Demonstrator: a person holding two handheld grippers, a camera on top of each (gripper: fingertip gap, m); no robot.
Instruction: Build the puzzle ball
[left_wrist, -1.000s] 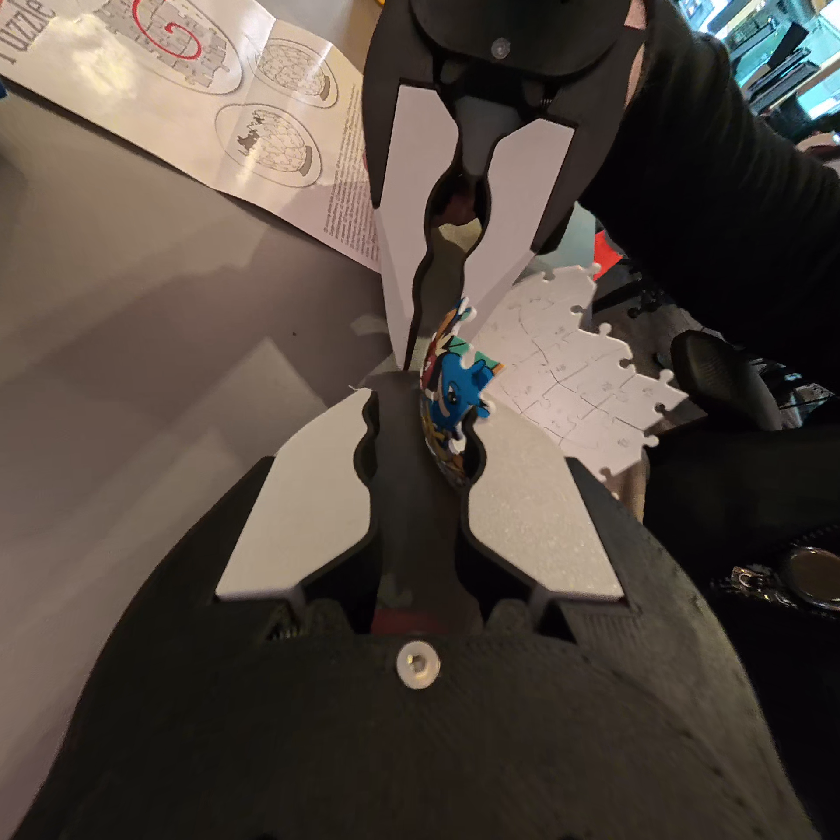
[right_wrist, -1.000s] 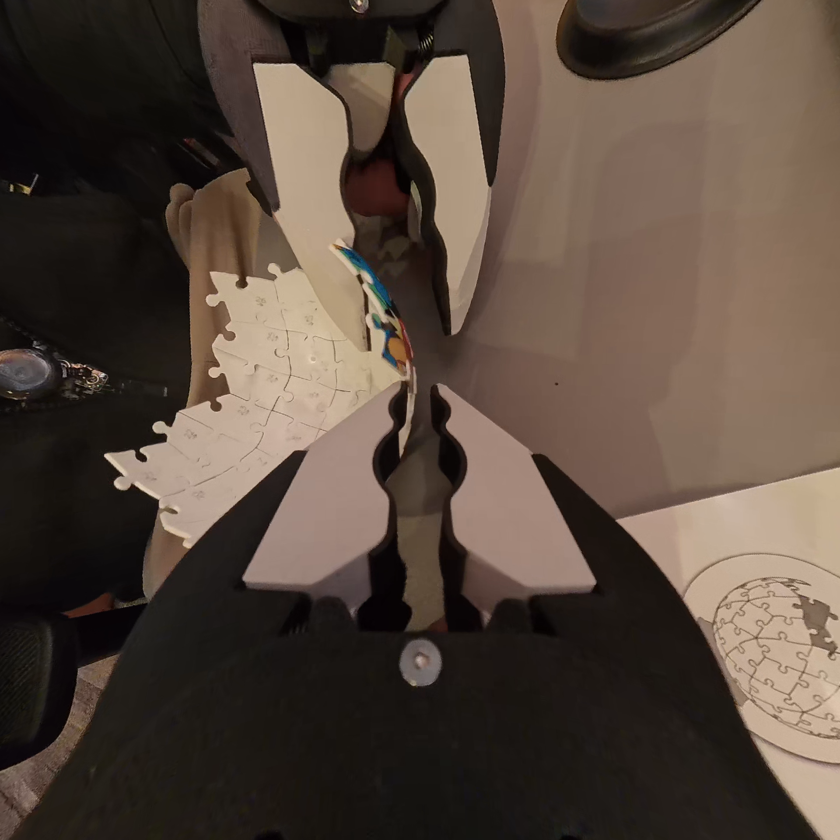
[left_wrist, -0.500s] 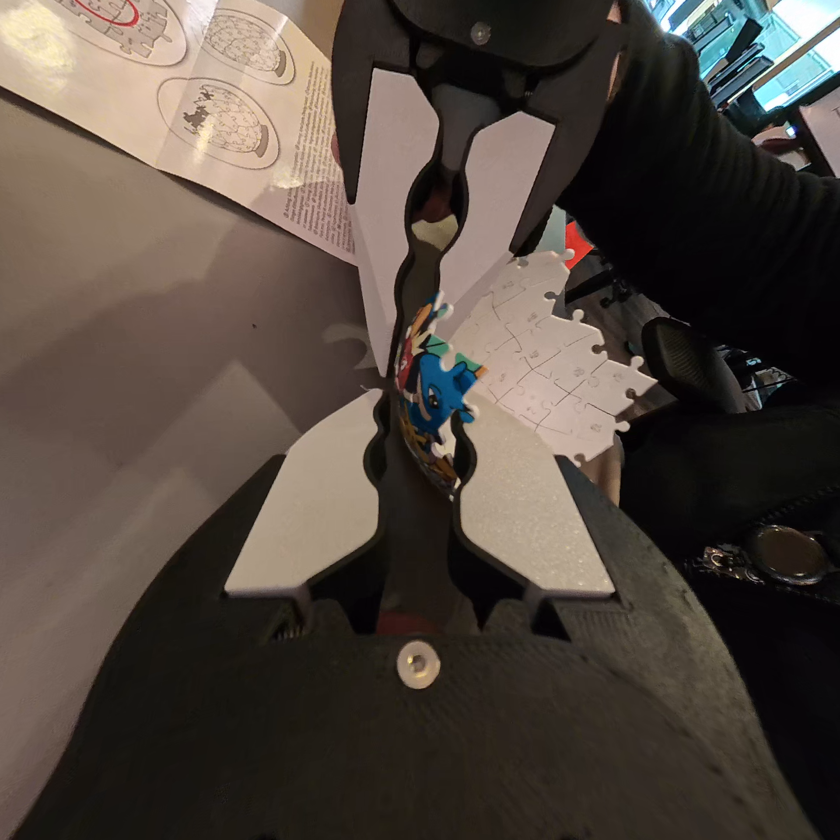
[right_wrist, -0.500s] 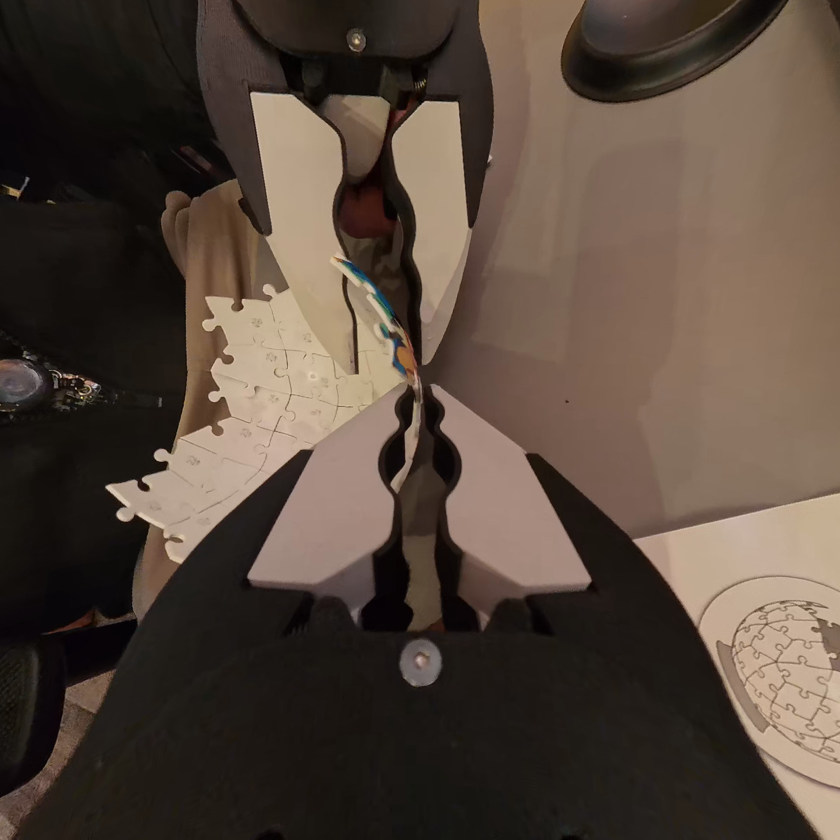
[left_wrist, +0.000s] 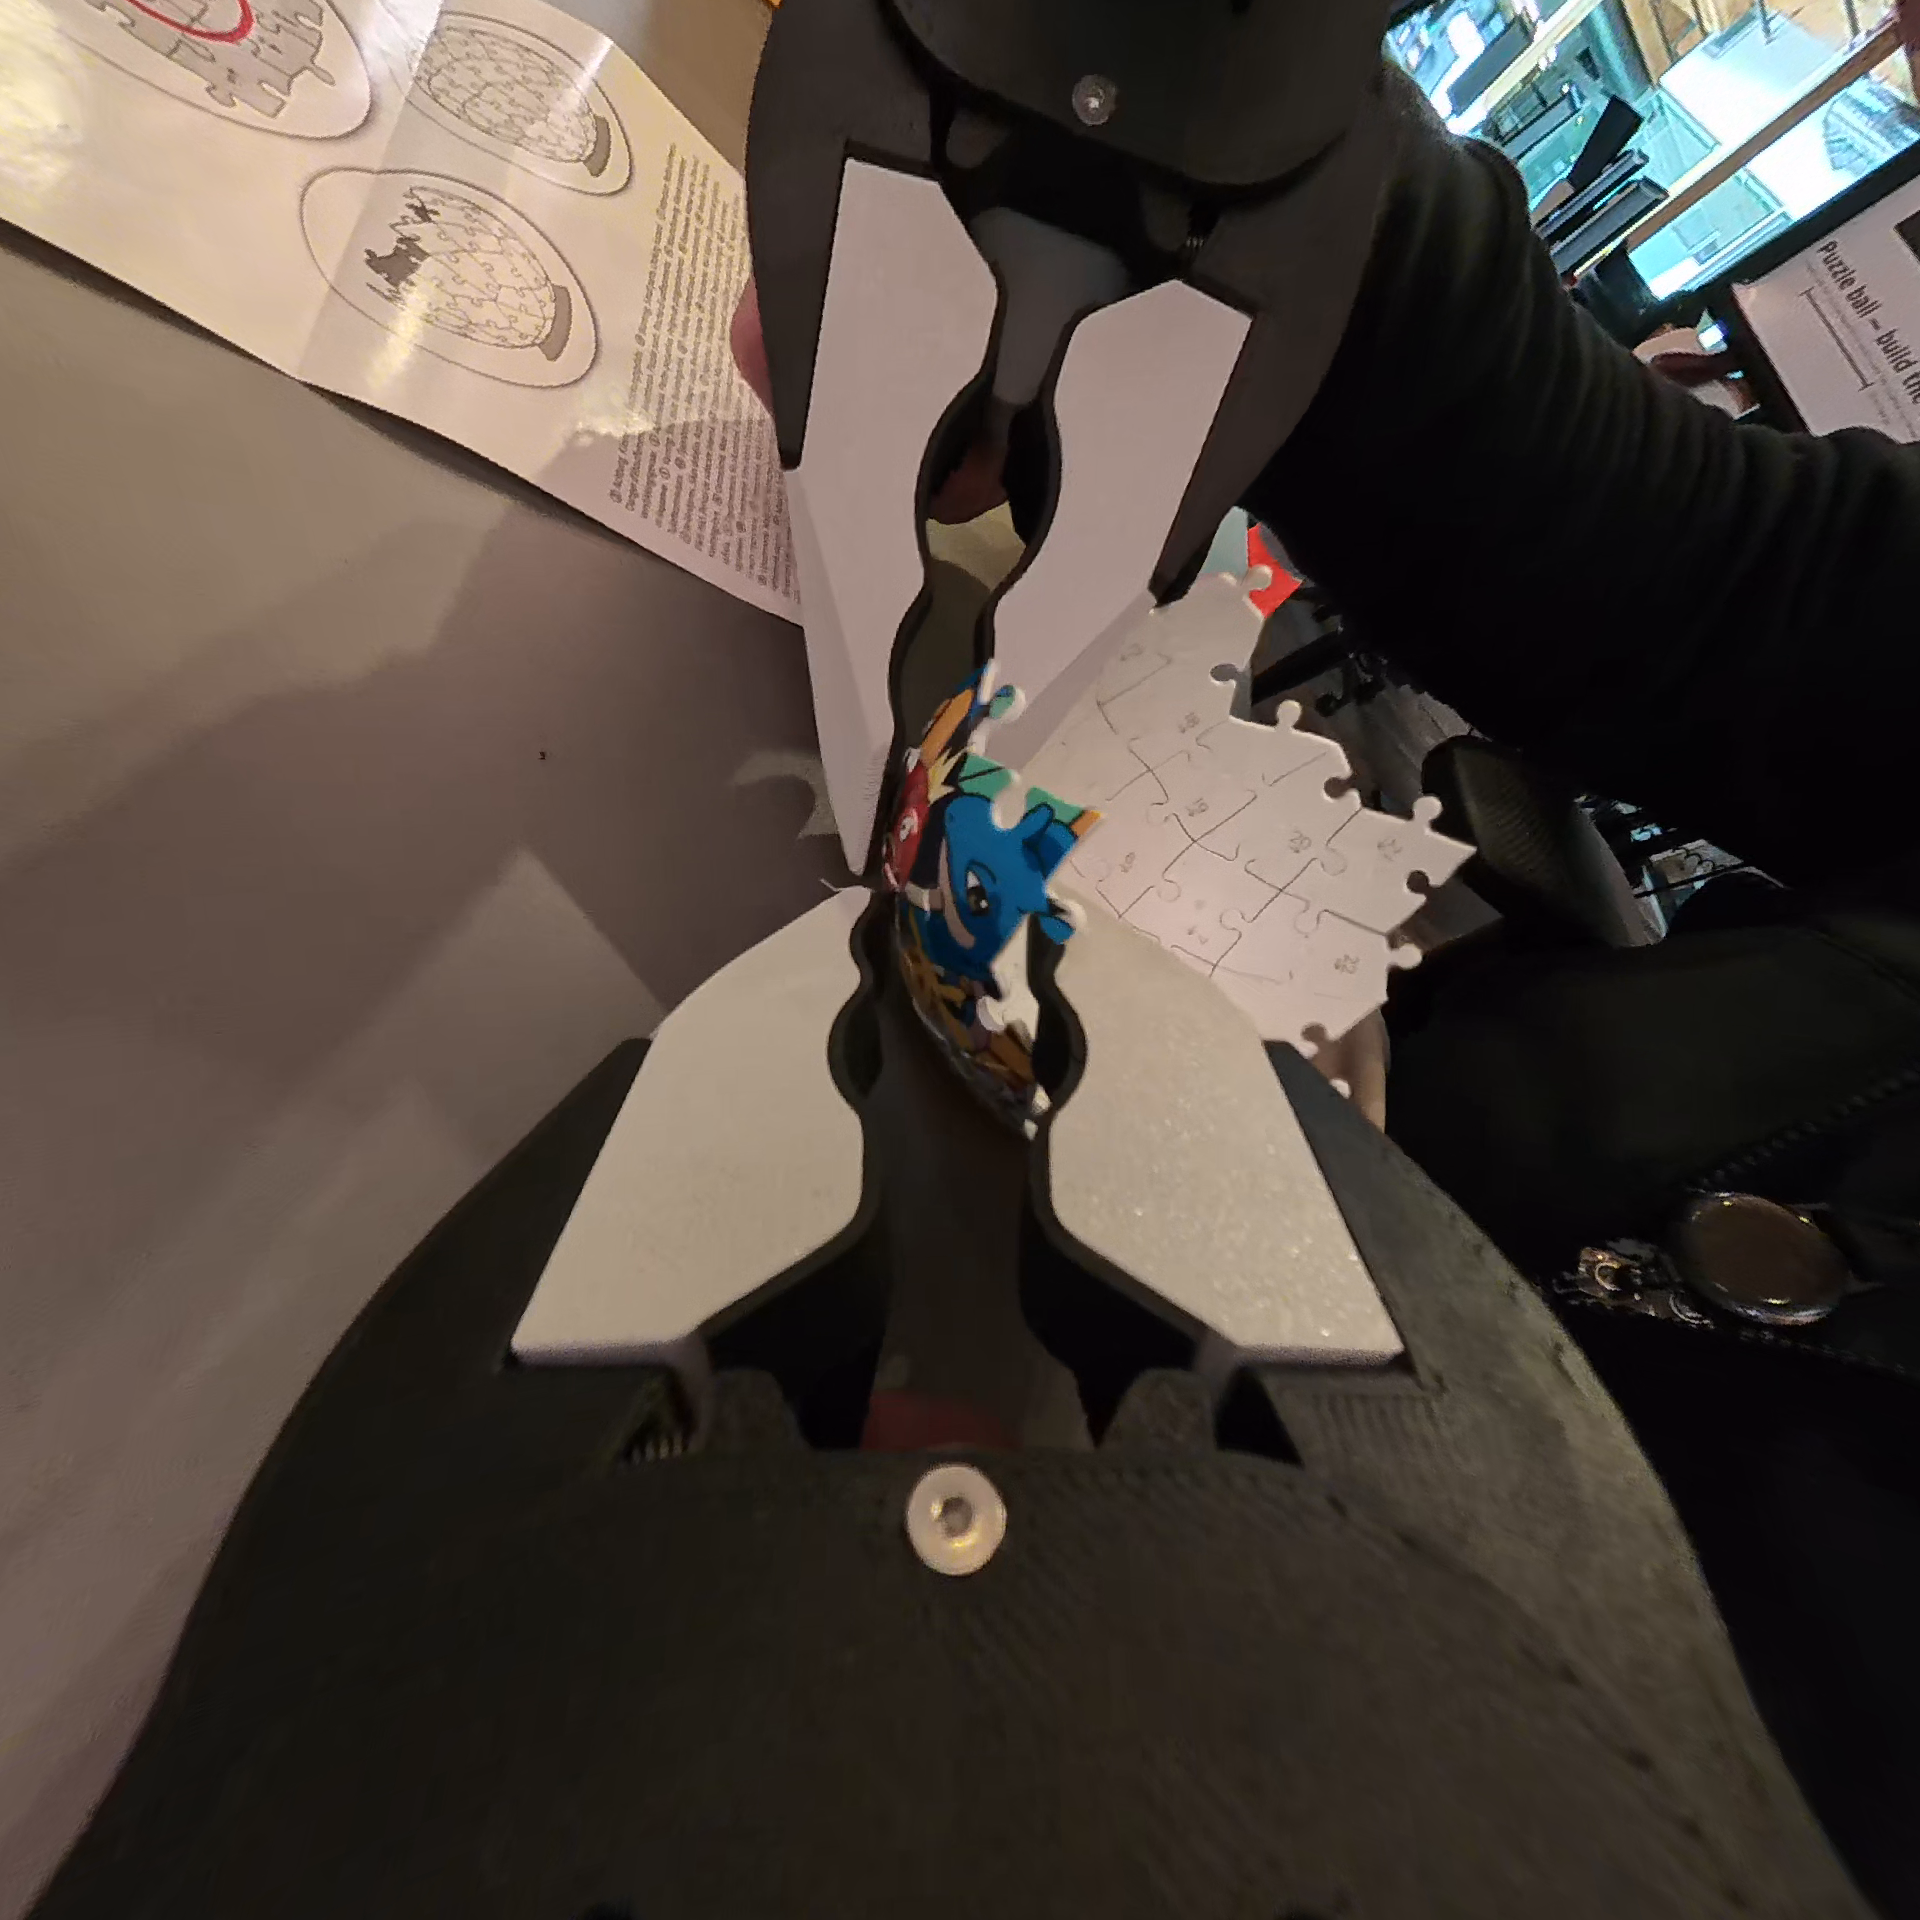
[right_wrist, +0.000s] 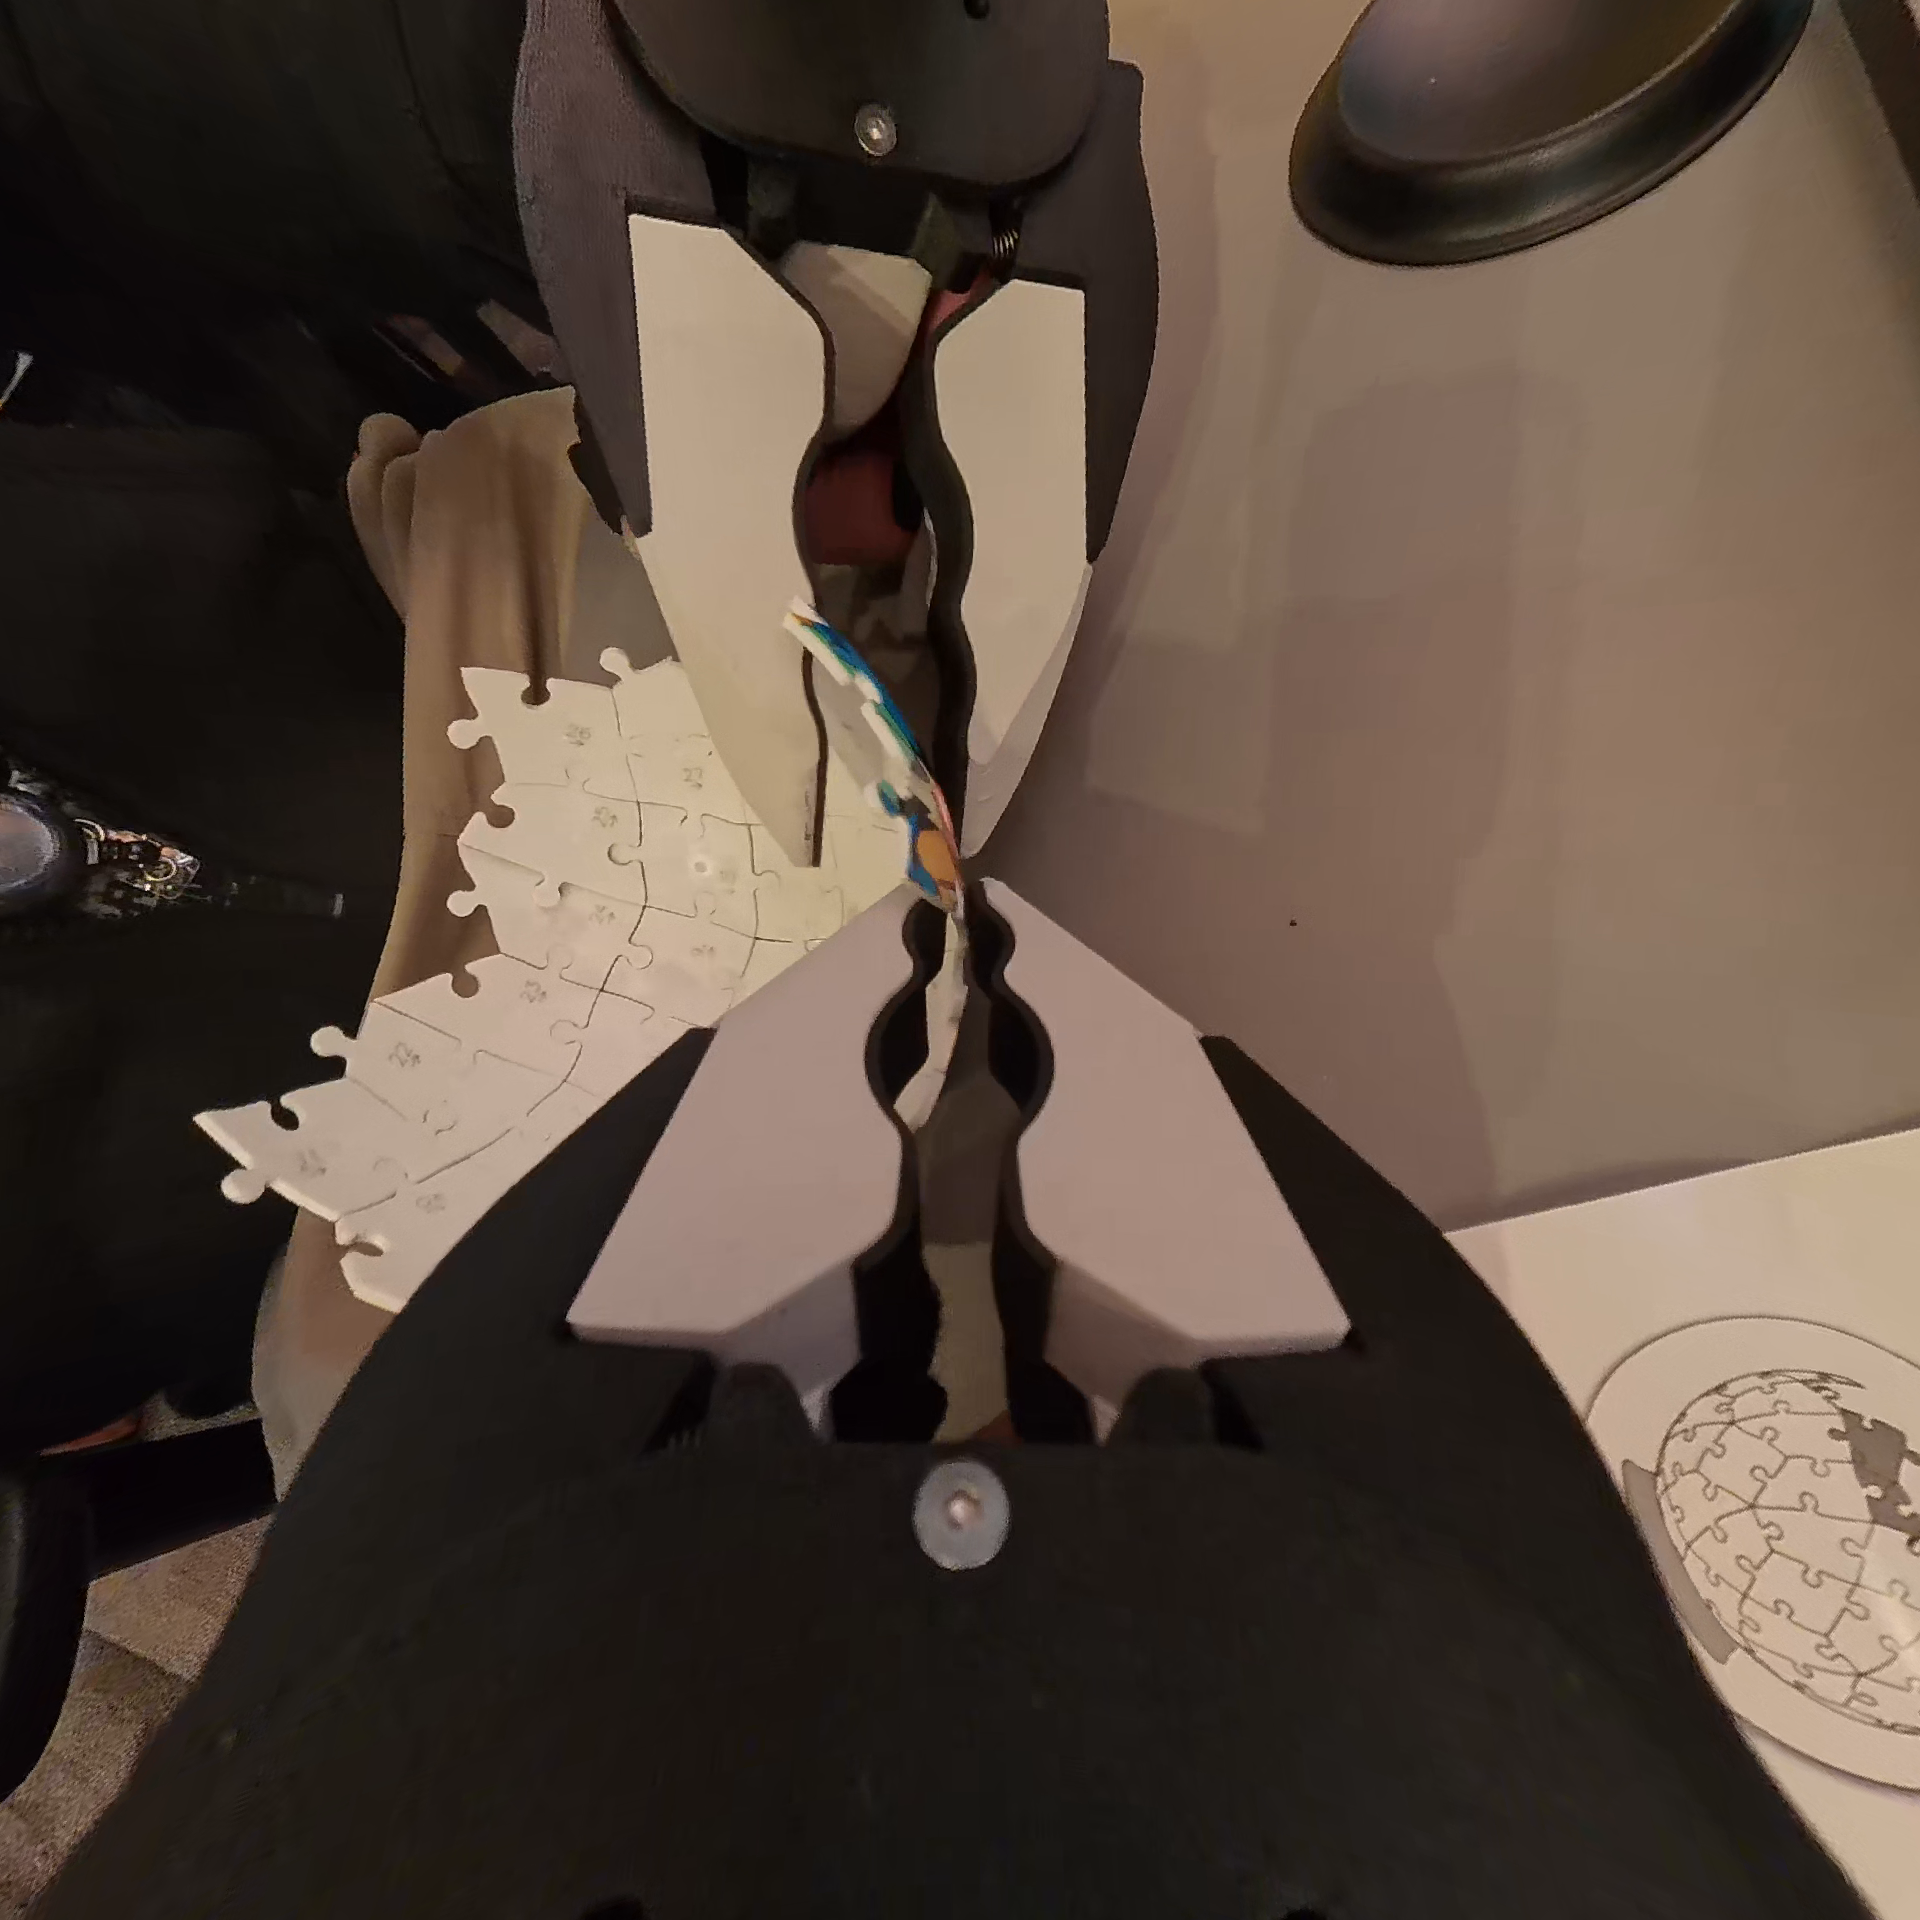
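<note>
A curved, assembled puzzle section shows its coloured cartoon face (left_wrist: 977, 894) and its white numbered back (left_wrist: 1247, 831). It is held in the air over the grey table (left_wrist: 312, 831). My left gripper (left_wrist: 961, 925) is shut on its coloured edge from below. My right gripper (left_wrist: 925, 758) comes in from above, tip to tip with the left. In the right wrist view my right gripper (right_wrist: 951, 894) is shut on the section's thin edge. The white back (right_wrist: 582, 935) fans out to the left there. The left gripper (right_wrist: 894, 847) faces it from above.
A white instruction sheet (left_wrist: 416, 208) with ball drawings lies on the table and also shows in the right wrist view (right_wrist: 1766, 1455). A black dish-shaped stand (right_wrist: 1538, 135) sits at the far right. A dark sleeve and a wristwatch (left_wrist: 1756, 1268) are at the right, near an office chair (left_wrist: 1527, 831). The grippers are tip to tip, or close to it.
The left gripper's fingers have narrowed onto the coloured edge of the section. The two grippers have drawn a little closer together. The right gripper has stayed shut.
</note>
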